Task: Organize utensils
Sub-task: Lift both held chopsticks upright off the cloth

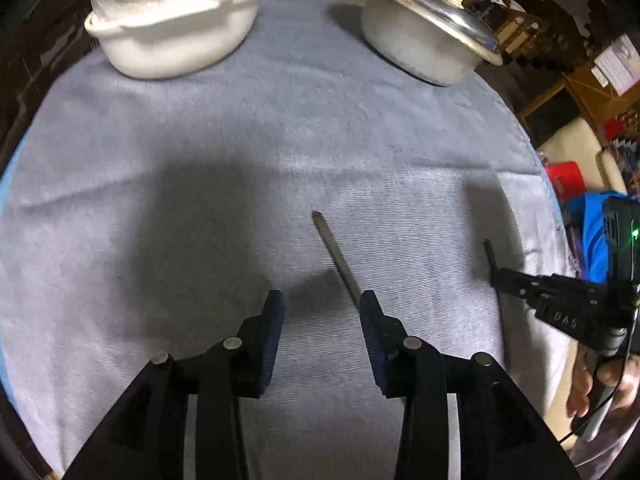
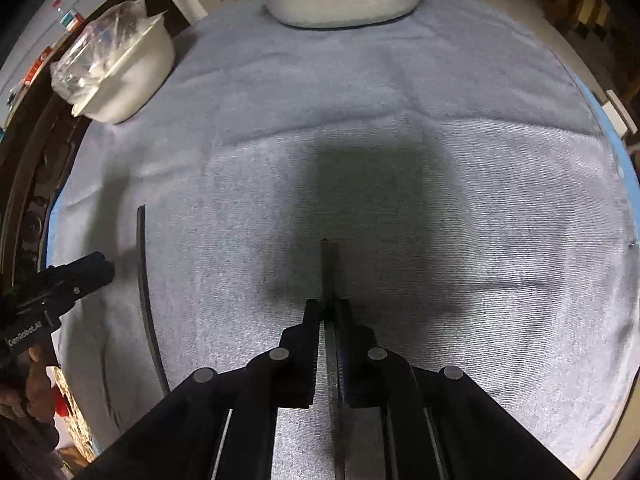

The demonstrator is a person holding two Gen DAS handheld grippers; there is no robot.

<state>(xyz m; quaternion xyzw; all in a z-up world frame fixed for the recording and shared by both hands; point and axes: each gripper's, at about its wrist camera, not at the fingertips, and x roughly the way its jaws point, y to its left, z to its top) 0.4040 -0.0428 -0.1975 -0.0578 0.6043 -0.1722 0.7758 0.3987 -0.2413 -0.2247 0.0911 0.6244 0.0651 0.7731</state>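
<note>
In the left wrist view a thin metal utensil handle (image 1: 336,258) lies on the grey cloth (image 1: 200,160). Its near end disappears behind the right finger of my left gripper (image 1: 322,308), which is open with nothing between its pads. My right gripper (image 2: 329,304) is shut on a second slim metal utensil (image 2: 328,268), whose dark tip sticks out past the fingertips just above the cloth. The right wrist view shows the lying utensil (image 2: 142,280) as a long curved strip at left, with the left gripper (image 2: 106,266) just left of it. The right gripper (image 1: 496,276) appears at the right edge of the left wrist view.
A white bowl holding a clear plastic bag (image 1: 172,40) stands at the cloth's far left. A white pot with a metal lid (image 1: 432,28) stands at the far right. The cloth's edge (image 1: 548,200) drops off at right, with room clutter beyond. A person's hand (image 1: 600,384) grips the right handle.
</note>
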